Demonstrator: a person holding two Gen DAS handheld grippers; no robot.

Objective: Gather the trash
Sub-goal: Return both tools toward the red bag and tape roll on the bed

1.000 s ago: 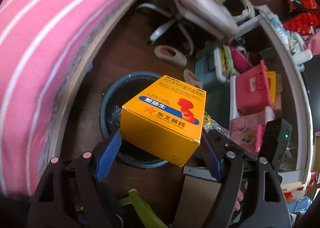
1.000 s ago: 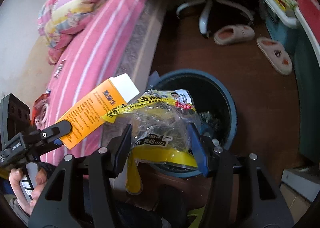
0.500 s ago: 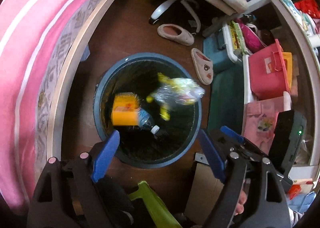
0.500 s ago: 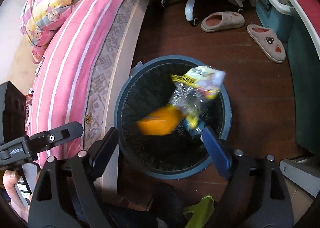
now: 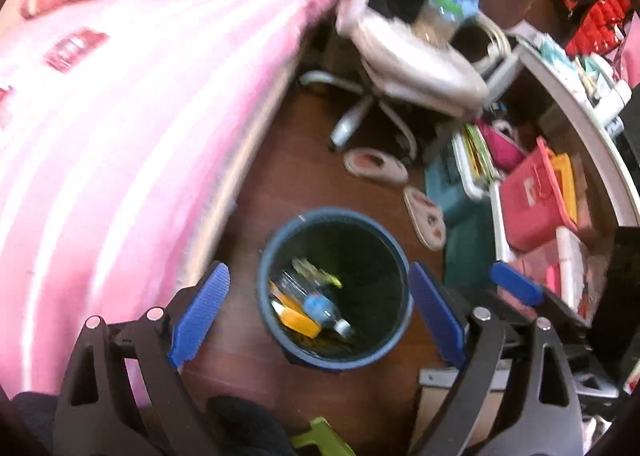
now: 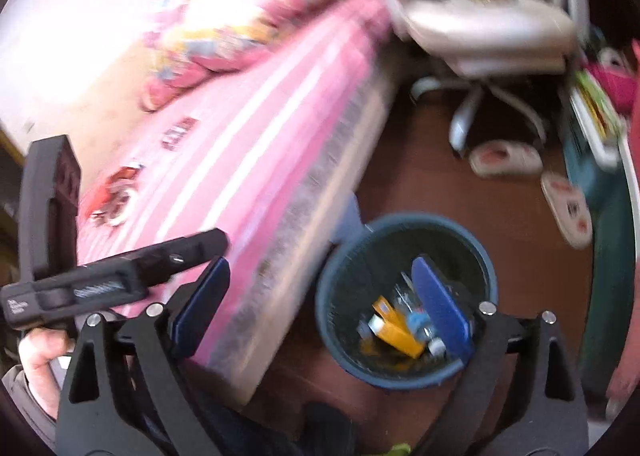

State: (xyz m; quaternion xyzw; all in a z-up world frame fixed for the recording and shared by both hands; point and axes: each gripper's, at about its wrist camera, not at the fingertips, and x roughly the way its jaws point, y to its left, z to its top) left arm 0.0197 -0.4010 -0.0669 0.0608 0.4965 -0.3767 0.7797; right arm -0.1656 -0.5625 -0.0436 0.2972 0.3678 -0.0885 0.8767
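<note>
A round blue trash bin (image 5: 280, 340) stands on the brown floor beside the bed; it also shows in the right wrist view (image 6: 332, 336). Inside lie an orange medicine box (image 5: 298, 320), a plastic bottle (image 5: 324, 308) and a yellow-and-clear wrapper (image 5: 316, 272). The box (image 6: 396, 330) shows in the right wrist view too. My left gripper (image 5: 318, 314) is open and empty, high above the bin. My right gripper (image 6: 320, 306) is open and empty, above the bin's left rim. Red wrappers (image 6: 116, 196) lie on the bed.
A pink striped bed (image 5: 120, 160) fills the left. A white swivel chair (image 5: 404, 64) stands beyond the bin, with two slippers (image 5: 376, 166) on the floor. Cluttered shelves and pink boxes (image 5: 536, 200) line the right. A green object (image 5: 320, 438) sits below me.
Both grippers opened and let go: the orange box and the wrapper fell into the bin. Both grippers have since risen and tilted up, so the bin looks smaller and more of the bed shows.
</note>
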